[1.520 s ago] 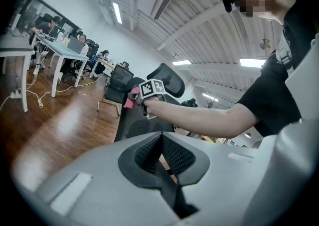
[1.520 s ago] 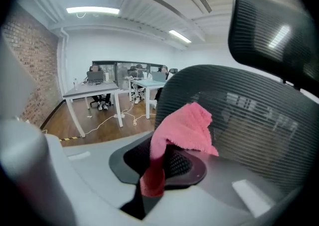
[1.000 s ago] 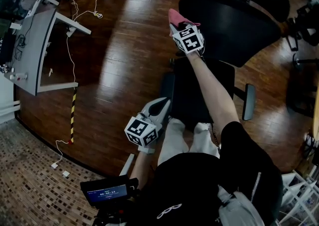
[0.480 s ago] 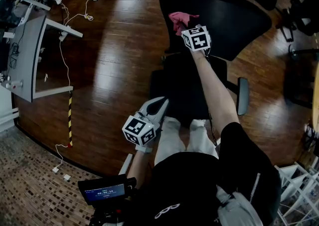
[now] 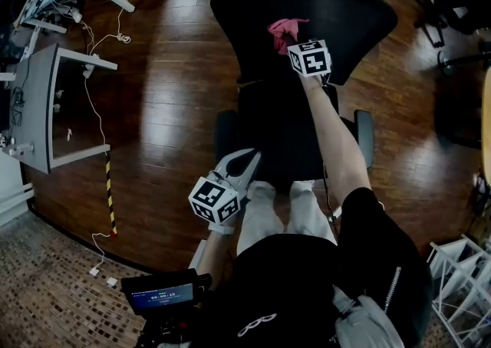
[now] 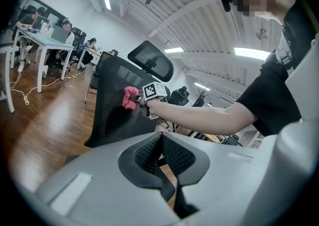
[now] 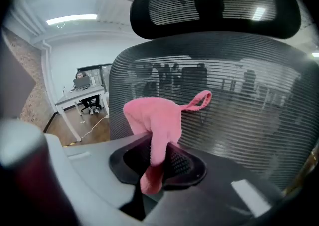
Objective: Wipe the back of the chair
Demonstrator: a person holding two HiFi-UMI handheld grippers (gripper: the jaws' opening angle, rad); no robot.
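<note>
1. The right gripper (image 7: 158, 156) pinches a pink cloth (image 7: 151, 118) between its jaws. A bunch of the cloth stands above the pads and a tail hangs below them.
2. In the right gripper view the cloth sits at centre frame, in front of the chair's mesh backrest (image 7: 239, 95). It looks pressed to the mesh, though contact is hard to confirm. The headrest (image 7: 214, 6) is along the top.
3. In the head view the cloth lies on the backrest at upper centre, with the outstretched right arm (image 5: 334, 147) crossing above the black seat (image 5: 268, 128).
4. The left gripper (image 6: 160, 156) has its jaws pressed together with nothing between them. It is at lower centre-left of the head view, well apart from the chair back.
5. A grey desk (image 5: 34, 101) stands on the wood floor (image 5: 169, 86) at the left edge.
</note>
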